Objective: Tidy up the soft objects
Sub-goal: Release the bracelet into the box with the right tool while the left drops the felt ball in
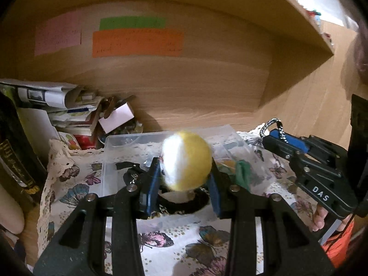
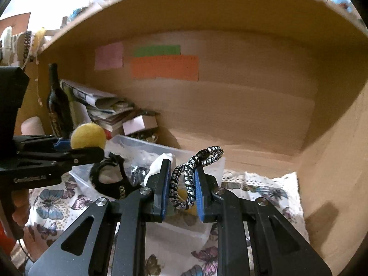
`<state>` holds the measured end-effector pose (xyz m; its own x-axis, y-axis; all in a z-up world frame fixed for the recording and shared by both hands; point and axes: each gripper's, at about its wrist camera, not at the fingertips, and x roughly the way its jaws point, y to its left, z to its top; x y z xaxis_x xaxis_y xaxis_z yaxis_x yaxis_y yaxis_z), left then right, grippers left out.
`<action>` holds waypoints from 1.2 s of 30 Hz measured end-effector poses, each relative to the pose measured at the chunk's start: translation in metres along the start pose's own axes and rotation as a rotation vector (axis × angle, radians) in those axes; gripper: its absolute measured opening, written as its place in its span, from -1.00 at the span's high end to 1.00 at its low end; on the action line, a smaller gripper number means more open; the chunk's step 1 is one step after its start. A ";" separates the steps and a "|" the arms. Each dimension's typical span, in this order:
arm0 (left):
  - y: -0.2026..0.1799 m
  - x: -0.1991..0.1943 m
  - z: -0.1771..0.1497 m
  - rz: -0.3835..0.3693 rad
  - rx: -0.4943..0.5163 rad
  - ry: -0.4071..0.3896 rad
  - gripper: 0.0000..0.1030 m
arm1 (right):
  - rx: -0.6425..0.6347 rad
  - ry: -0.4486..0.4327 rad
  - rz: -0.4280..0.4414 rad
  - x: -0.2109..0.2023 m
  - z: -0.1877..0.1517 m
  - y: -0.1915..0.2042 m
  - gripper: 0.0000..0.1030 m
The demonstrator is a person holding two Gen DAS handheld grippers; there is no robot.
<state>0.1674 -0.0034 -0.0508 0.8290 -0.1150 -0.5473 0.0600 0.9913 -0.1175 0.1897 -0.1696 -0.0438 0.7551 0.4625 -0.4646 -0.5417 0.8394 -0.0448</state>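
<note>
left gripper (image 1: 186, 172): was clamped on the yellow-and-white fuzzy ball (image 1: 186, 159), blue pads pressing its two sides, so the round thing could not roll out while it hung in the air above the clear plastic bin (image 1: 128, 140).
right gripper (image 2: 182, 186): was closed tight on the black-and-white braided hair tie (image 2: 195, 172), pinched low so that one loop stood up above the jaws (a thin band needs a full squeeze to stay put).
bin: sat on the butterfly cloth (image 1: 76, 193) inside the wooden cubby, open-topped and just in front of both grippers, likely the source of the soft things or the place meant for them; which, the views did not settle.
left behind: a black scrunchie (image 2: 108, 177) lay across the bin's near rim, with a green cloth (image 1: 242, 171) just beside the ball's right.
clutter: a dark bottle (image 2: 56, 105) and stacked papers (image 2: 99, 101) stood at the back left, well apart from the work.
step, as judged: both pieces were carried at once, one per hand, to save a trip.
</note>
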 end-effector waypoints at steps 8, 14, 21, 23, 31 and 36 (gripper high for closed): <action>0.007 0.038 -0.004 0.009 -0.007 0.081 0.26 | 0.042 0.111 0.027 0.037 -0.011 -0.009 0.66; 0.013 0.059 -0.009 0.003 -0.019 0.126 0.26 | 0.054 0.160 0.031 0.046 -0.016 -0.014 0.60; 0.011 0.062 -0.012 -0.010 -0.002 0.147 0.00 | 0.027 0.198 0.013 0.048 -0.017 -0.012 0.45; 0.009 0.056 -0.011 -0.011 0.000 0.132 -0.07 | 0.010 0.201 0.004 0.046 -0.018 -0.010 0.40; 0.009 0.037 -0.007 -0.008 0.001 0.090 -0.11 | -0.005 0.174 -0.016 0.029 -0.016 -0.011 0.28; 0.007 0.009 -0.001 0.001 0.007 0.020 -0.11 | -0.003 0.093 -0.019 0.001 -0.005 -0.006 0.26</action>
<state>0.1753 0.0024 -0.0572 0.8175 -0.1156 -0.5642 0.0635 0.9918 -0.1112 0.1918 -0.1757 -0.0483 0.7281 0.4177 -0.5436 -0.5286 0.8469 -0.0572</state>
